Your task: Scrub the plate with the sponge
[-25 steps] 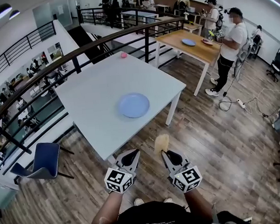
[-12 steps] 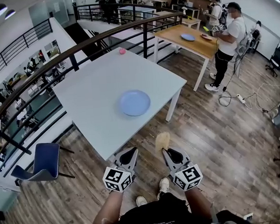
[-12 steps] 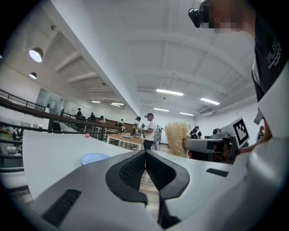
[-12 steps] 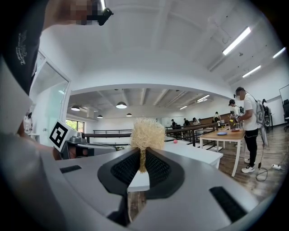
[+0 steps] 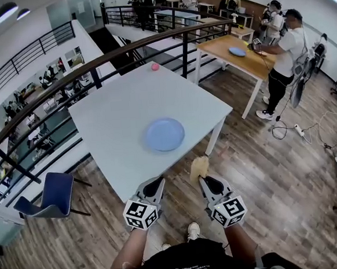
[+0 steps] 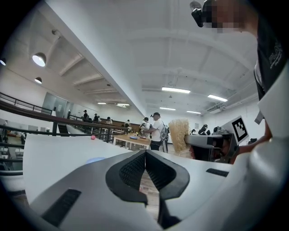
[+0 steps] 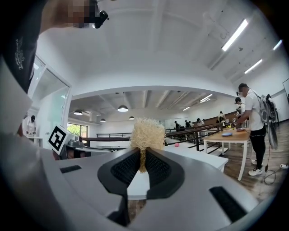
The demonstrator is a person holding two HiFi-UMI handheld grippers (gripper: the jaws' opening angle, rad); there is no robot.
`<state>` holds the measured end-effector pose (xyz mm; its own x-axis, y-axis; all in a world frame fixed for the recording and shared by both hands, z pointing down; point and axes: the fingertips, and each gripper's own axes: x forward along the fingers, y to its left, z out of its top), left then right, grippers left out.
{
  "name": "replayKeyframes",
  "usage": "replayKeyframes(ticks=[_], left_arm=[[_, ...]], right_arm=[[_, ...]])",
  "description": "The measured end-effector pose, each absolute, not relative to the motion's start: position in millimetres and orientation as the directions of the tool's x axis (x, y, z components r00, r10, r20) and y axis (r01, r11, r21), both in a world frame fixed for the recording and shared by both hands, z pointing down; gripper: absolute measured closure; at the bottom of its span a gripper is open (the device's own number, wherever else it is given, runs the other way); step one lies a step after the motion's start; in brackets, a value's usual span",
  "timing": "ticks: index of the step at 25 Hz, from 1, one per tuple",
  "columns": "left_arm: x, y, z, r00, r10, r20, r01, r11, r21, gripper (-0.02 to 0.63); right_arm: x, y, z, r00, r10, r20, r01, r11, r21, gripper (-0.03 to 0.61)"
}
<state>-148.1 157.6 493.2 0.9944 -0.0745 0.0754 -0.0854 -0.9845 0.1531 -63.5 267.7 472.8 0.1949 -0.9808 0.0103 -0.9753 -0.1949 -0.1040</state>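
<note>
Here, below the plate, the right gripper is pinching the sponge; the left gripper is hanging closed, empty.

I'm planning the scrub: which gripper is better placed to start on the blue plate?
Right. The right gripper is shut on the sponge, the tool needed; the left gripper is shut on nothing. Both sit similarly near the plate.

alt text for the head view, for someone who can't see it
Seen from above, the right tongs hold a sponge just short of a white table bearing a blue plate. The left tongs are shut and empty. A pink ball lies near the table's far edge.
</note>
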Motion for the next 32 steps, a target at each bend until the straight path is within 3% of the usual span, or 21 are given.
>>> replayKeyframes(ticks=[6, 11, 26, 32], left_arm=[[-109, 145, 485, 0.988, -0.099, 0.119, -0.110, -0.990, 0.091, 0.601], [-71, 143, 485, 0.990, -0.097, 0.106, -0.108, -0.989, 0.101, 0.601], [-20, 137, 479, 0.974, -0.197, 0.113, -0.207, -0.975, 0.084, 0.601], [-17, 116, 479, 0.967, -0.227, 0.119, -0.237, -0.968, 0.082, 0.601]], right_arm=[[-25, 254, 467, 0.174, -0.985, 0.013, -0.983, -0.175, -0.063, 0.534], [7, 248, 460, 0.206, -0.979, -0.015, -0.972, -0.206, 0.115, 0.534], [56, 236, 469, 0.125, -0.992, -0.006, -0.992, -0.125, 0.008, 0.534], [71, 227, 487, 0.191, -0.981, 0.045, -0.979, -0.194, -0.065, 0.534]])
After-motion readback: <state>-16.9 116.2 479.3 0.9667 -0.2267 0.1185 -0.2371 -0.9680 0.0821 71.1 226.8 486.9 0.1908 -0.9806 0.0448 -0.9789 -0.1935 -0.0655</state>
